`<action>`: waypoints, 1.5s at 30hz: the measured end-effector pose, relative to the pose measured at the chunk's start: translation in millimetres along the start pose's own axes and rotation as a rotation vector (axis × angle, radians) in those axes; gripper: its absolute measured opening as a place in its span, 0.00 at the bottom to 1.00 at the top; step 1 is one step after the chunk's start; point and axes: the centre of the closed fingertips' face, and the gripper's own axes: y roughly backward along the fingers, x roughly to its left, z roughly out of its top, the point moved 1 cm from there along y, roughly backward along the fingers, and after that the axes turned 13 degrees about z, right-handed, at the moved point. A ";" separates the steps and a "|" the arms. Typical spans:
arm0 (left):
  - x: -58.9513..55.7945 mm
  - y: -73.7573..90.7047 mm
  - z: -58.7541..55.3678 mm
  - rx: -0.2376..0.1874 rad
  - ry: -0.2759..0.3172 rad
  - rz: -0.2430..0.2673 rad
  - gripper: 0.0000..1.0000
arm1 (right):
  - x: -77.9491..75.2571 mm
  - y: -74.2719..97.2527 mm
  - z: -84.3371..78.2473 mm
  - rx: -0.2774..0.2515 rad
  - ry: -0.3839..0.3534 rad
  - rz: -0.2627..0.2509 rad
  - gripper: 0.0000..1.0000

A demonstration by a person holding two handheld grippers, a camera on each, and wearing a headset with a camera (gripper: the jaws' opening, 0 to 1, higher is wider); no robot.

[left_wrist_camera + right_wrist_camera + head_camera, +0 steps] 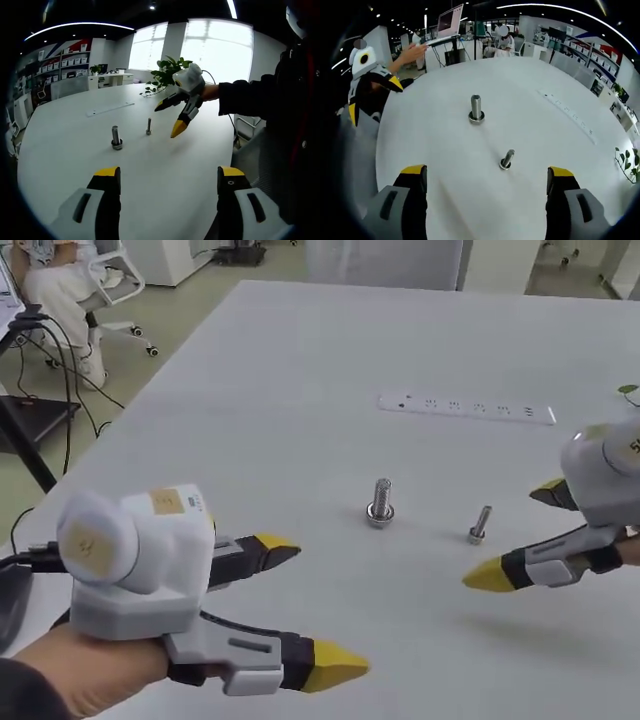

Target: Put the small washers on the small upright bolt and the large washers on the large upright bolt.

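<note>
**A:** Where are the bolts standing?

**B:** Both are sitting on the white table (pixel 300 360) with their shafts pointing up. In the head view the large bolt (pixel 380 503) is at frame centre and the small bolt (pixel 480 524) is just right of it.

**A:** And the grippers?

**B:** The left gripper (pixel 320 608) is hovering at lower left, jaws spread wide and carrying nothing. The right gripper (pixel 503 536) is hanging at the right edge, equally wide and empty.

**A:** Which one is nearer?

**B:** The right. The small bolt is lying just left of its lower tip, near but apart. The large bolt is sitting roughly between the two grippers, up and right of the left one.

**A:** Any washers on yet?

**B:** The collar (pixel 380 517) at the large bolt's foot may be washers or the bolt's own head; it is too small to tell.
</note>
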 end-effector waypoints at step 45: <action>8.4 9.1 -0.6 -0.071 0.029 0.104 0.81 | 69.2 49.0 -19.6 -0.248 -0.079 -0.167 1.00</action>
